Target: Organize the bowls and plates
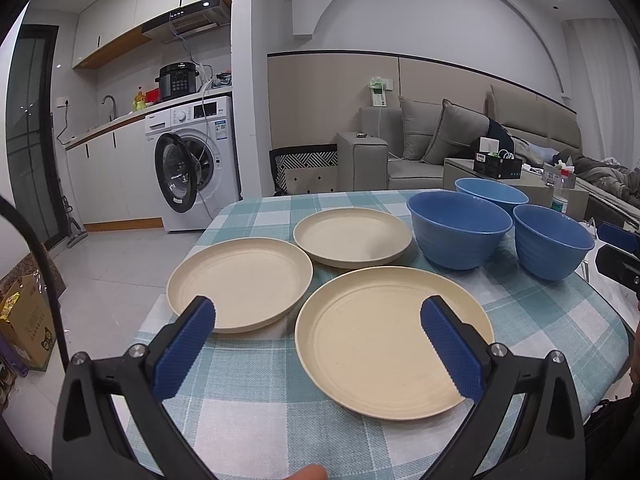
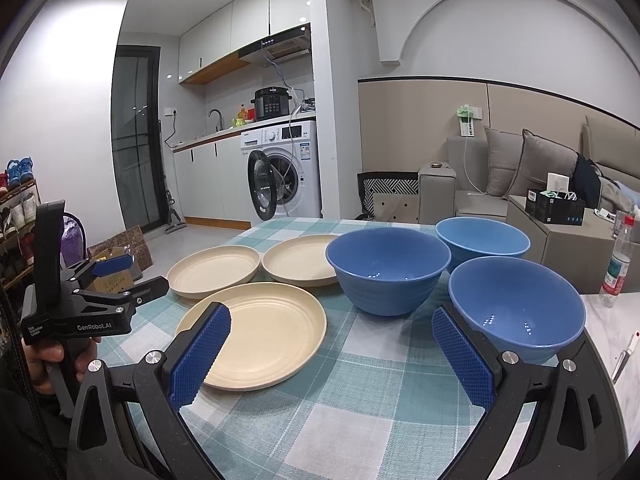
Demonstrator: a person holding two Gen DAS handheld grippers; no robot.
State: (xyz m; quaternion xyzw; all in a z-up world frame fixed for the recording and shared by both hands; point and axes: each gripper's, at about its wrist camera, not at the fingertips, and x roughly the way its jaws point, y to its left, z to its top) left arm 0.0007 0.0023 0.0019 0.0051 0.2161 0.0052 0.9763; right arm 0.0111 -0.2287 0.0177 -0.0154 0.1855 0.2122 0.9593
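Hovering low over the worktop with its teal-and-white checked cloth [image 1: 256, 408], the left tool [image 1: 318, 320] stands wide open and empty, its ribbed blue pads [image 1: 188, 344] spread over the near edges of two plates. In this left wrist view three round cream plastic plates lie flat and separate: the nearest plate [image 1: 384, 340] under the right pad, the left plate [image 1: 240, 282] just beside it, and the far plate [image 1: 352, 238] behind both. To their right stand three upright blue ribbed bowls: a large dark blue bowl [image 1: 460, 232], a lighter blue bowl [image 1: 492, 194] behind it, and a third dark blue bowl [image 1: 552, 246] near the worktop's right edge. In the right wrist view the right tool [image 2: 332, 330] is likewise spread open with nothing between its pads, the nearest plate [image 2: 260, 340] by its left pad and the third dark blue bowl [image 2: 516, 312] against its right one. The left tool [image 2: 120, 276] shows at the left, held in a hand [image 2: 52, 354].
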